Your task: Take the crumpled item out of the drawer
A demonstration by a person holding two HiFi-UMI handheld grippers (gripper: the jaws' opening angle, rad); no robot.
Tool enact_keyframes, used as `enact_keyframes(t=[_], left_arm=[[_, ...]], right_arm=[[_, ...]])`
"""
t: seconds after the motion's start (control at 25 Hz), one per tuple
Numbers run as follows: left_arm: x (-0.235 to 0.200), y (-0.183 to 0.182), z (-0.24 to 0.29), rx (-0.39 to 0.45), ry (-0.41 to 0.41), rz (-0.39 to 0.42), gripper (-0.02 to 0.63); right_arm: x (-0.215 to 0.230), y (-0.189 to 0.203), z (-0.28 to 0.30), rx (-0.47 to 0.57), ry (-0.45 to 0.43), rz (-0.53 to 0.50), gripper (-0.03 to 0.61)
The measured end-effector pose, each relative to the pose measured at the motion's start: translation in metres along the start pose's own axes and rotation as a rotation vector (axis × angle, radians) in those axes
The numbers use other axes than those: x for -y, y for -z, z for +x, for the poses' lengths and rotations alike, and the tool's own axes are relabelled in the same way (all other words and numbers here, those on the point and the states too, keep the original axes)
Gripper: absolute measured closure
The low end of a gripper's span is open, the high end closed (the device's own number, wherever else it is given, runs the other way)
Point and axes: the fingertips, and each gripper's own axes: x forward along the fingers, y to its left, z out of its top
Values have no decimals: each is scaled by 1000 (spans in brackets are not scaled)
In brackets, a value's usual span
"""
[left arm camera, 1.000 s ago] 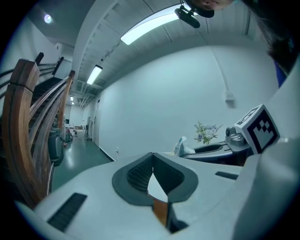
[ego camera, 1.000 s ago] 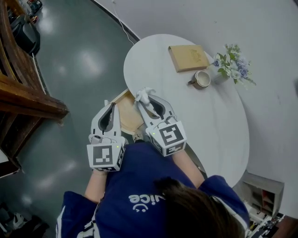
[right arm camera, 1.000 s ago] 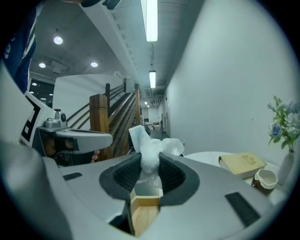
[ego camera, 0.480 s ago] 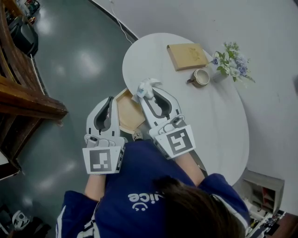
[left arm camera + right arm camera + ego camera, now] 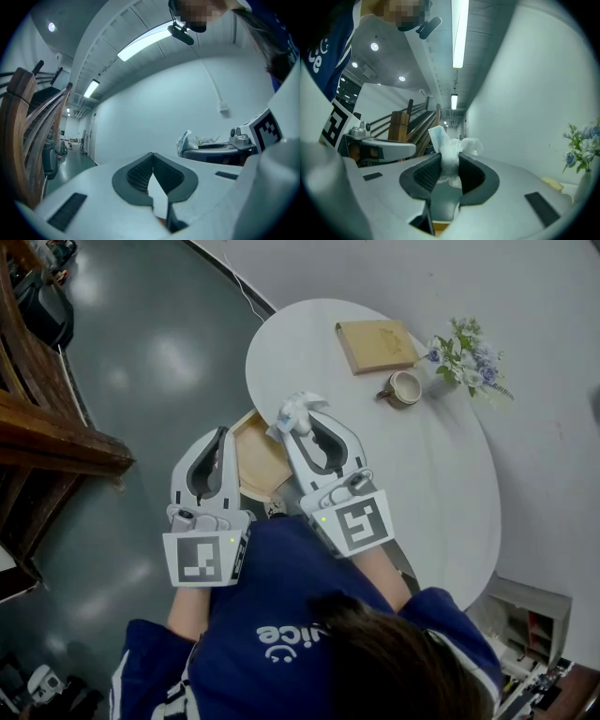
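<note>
**Right gripper view: crumpled tissue [image 5: 450, 139] pinched between the pads**

The right gripper [image 5: 450, 158] is closed partway on the white crumpled tissue. It fills the gap between the fingertips and fans out just beyond them. Below those tips lies the open wooden drawer [image 5: 255, 457], at the edge of the white table [image 5: 441, 484]. The left gripper [image 5: 152, 155], alongside, has its tips together on nothing. The tissue looks featherlight, soft and compressible. A pinch across its bunched middle should hold, though loose flaps could tear.
</note>
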Motion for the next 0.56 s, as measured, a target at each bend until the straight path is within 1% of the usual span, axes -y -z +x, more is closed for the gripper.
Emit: enact_keyframes(t=[0.4,0.56], left_arm=[[0,0,0,-17,1,14,609],[0,-1,2,-26,-9,6,609]], right_arm=[[-1,1,-1,-12,1,-9,466],[-1,1,0,-13,-2,-7,466]])
